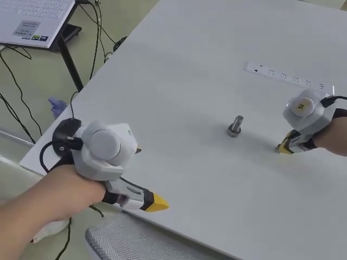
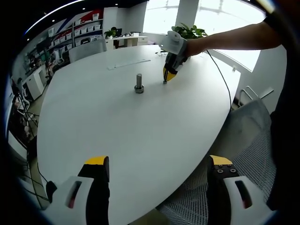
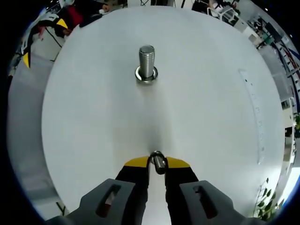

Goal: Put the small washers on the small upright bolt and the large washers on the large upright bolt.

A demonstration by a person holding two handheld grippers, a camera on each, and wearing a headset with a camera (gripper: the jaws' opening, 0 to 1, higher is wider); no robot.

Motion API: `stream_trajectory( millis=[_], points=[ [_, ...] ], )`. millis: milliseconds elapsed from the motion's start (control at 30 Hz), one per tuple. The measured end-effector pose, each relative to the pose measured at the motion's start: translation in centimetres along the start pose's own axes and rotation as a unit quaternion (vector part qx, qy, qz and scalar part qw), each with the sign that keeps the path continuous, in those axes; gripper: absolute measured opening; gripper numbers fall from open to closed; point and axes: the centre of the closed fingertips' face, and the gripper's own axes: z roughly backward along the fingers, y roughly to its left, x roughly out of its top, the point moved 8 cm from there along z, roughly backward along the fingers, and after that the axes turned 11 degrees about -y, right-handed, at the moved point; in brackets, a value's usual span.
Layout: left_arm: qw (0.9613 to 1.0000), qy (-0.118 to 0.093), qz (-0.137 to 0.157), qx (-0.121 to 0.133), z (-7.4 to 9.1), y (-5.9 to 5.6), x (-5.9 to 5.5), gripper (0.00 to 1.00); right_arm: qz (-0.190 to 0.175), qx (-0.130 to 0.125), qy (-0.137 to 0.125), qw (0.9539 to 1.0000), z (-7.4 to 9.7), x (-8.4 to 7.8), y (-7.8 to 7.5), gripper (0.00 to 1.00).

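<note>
A large upright bolt (image 1: 235, 125) (image 2: 139, 83) (image 3: 146, 62) stands mid-table on the white table (image 1: 179, 70), with a wider metal ring at its base. My right gripper (image 1: 283, 147) (image 2: 167, 75) (image 3: 158, 161) is tipped down onto the table right of the bolt. Its yellow-tipped jaws are shut on a small grey metal part (image 3: 160, 164); I cannot tell whether it is a small washer or the small bolt. My left gripper (image 1: 156, 203) (image 2: 158, 161) hangs over the table's near edge, open wide with nothing between its jaws.
A white power strip (image 1: 282, 75) lies on the table beyond the bolt. A laptop (image 1: 32, 19) sits on a stand off the table's left, with cables below. A grey mesh chair (image 1: 124, 244) is at the near edge.
</note>
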Motion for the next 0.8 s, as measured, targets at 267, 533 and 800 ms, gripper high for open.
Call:
stream_trajectory(
  millis=[267, 533, 800],
  points=[
    [1.0000, 0.006, 0.003, -0.002, 0.02, -0.15, -0.45, 0.85, 0.004, -0.005, 0.003, 1.0000, -0.18, 0.15, -0.07, 0.13],
    [1.0000, 0.004, 0.008, -0.002, -0.04, -0.07, -0.51, 0.84, -0.007, -0.003, 0.002, 1.0000, -0.06, 0.23, -0.03, 0.13],
    [0.9999, 0.008, 0.007, -0.008, -0.26, -0.23, -0.37, 0.83, -0.015, -0.004, -0.003, 0.9999, 0.21, 0.07, -0.01, 0.13]
  ],
)
